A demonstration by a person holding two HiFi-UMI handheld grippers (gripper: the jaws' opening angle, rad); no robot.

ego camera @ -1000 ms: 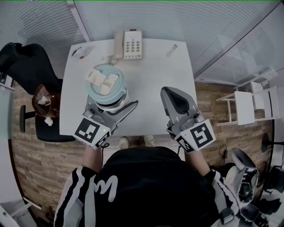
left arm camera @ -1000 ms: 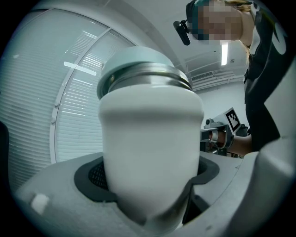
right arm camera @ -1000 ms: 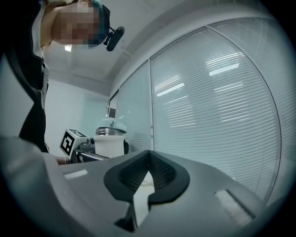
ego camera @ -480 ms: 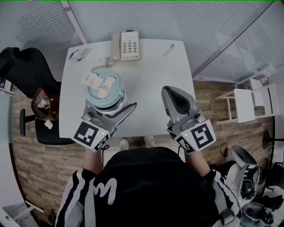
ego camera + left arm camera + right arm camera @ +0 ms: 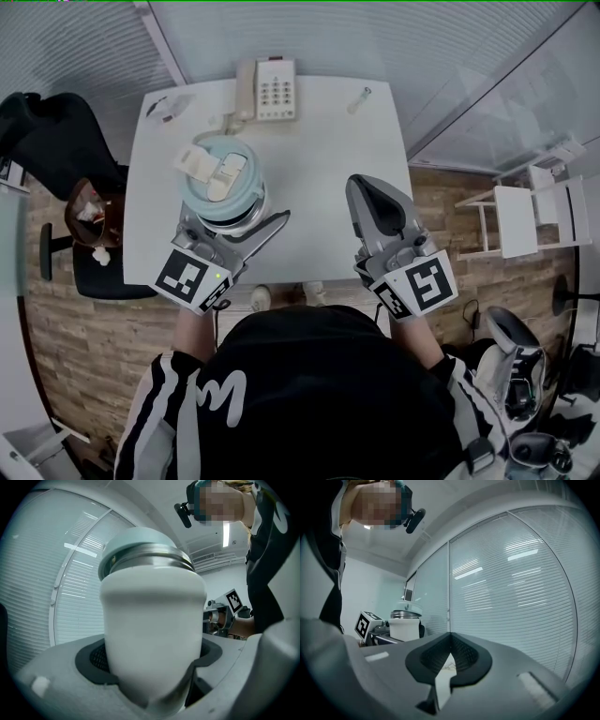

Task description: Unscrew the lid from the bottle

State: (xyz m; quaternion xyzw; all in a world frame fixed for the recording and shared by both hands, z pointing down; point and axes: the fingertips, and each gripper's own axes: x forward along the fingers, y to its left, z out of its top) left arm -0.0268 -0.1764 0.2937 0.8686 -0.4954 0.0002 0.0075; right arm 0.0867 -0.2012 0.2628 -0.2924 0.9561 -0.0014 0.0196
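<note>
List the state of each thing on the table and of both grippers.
bottle, upright, gripped round its body
lid, on the bottle
left gripper, shut on the bottle
right gripper, shut, empty, apart from the bottle
telephone, hung up

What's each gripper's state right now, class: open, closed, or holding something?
Left gripper: closed on the bottle.
Right gripper: closed, holding nothing.
</note>
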